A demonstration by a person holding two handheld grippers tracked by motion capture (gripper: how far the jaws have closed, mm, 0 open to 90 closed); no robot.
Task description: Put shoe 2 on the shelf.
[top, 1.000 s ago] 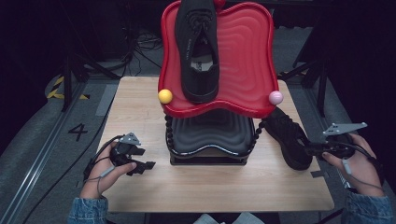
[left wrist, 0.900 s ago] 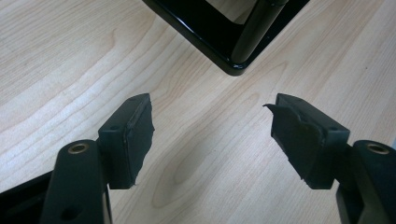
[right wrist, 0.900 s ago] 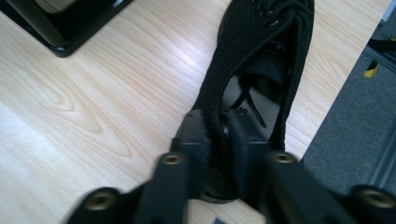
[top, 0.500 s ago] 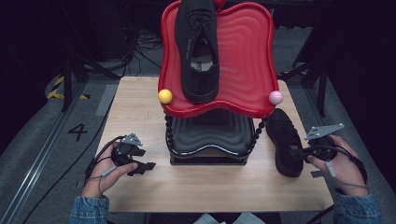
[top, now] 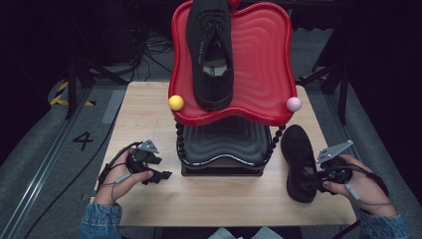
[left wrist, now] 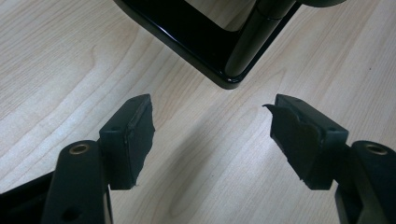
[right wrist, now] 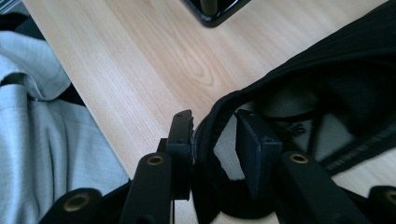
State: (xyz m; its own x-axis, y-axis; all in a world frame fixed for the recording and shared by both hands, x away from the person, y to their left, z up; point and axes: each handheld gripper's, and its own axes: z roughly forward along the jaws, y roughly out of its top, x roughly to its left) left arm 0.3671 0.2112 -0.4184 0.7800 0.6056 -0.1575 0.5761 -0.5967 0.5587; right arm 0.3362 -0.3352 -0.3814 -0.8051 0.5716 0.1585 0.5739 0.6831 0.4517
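Right tool (right wrist: pixel 214 135) straddling shoe (top: pixel 298 162) collar, table edge (top: pixel 318 221) near

A black "4" (top: pixel 82 141) is painted on the grey floor (top: pixel 35 164) left of the tabletop (top: pixel 144 114). Light lettering runs along the shoe (top: pixel 211 55) on the red tray (top: pixel 263 64), too small to read.

A rack (top: pixel 221 149) is set mid-counter (top: pixel 149 114). One shoe (top: pixel 211 50) is laid on its top tray (top: pixel 263 59); a second shoe (top: pixel 297 162) lies on the counter right of the rack. Left hand-held gripper (top: pixel 158 175) is placed left of the rack, right hand-held gripper (top: pixel 307 183) at the second shoe's heel, one jaw inside the collar, one outside.
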